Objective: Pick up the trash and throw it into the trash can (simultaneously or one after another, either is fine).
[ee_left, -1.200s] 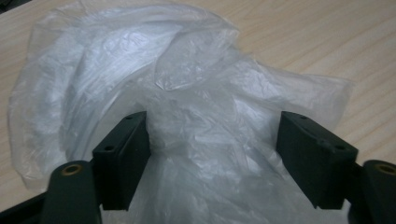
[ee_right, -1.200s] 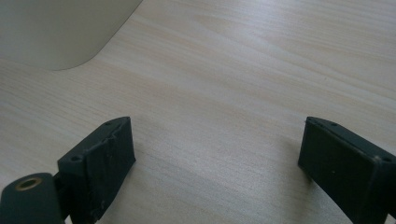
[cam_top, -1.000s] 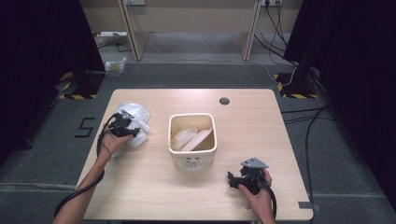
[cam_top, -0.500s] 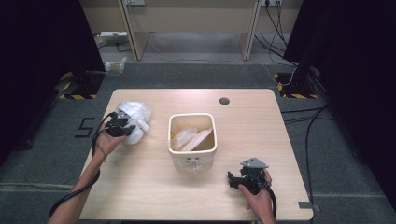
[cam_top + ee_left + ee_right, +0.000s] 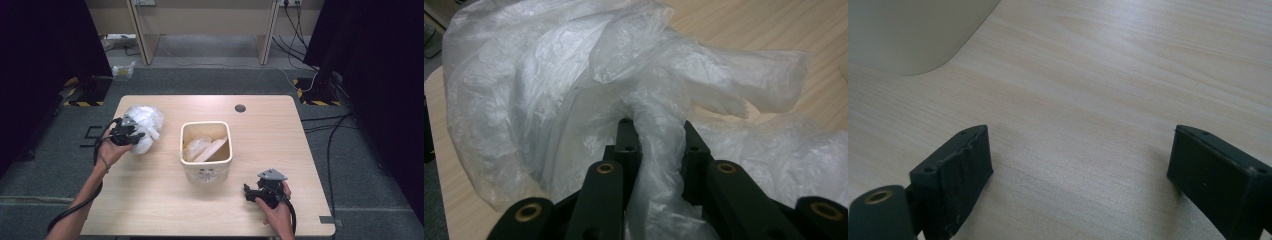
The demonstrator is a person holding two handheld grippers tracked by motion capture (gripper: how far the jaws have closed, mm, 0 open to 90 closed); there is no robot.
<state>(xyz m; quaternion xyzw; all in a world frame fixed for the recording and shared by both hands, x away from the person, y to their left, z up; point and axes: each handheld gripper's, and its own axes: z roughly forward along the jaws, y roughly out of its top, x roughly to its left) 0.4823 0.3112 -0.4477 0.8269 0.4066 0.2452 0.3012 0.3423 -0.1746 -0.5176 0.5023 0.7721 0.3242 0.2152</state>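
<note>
The left hand-held gripper [image 5: 134,136] is clamped on a gathered fold of the clear plastic bag [image 5: 142,127]; its jaws have just been closing, and in the left gripper view the film [image 5: 659,135] is pinched between the two black pads. The bag sits crumpled on the left part of the surface [image 5: 150,200], near the left edge, with most of its bulk on the far side of the gripper. The cream bin [image 5: 206,150] stands at the middle of the surface, well apart from the bag, with bare wood between them. It already holds some clear film and a flat pale piece.

The right hand-held gripper [image 5: 259,192] is released, jaws wide apart with nothing between them, resting low over bare wood near the front right edge. In the right gripper view the bin wall [image 5: 913,35] lies ahead to the left. A small round hole [image 5: 240,108] sits near the far edge. Open wood lies along the front and right of the bin.
</note>
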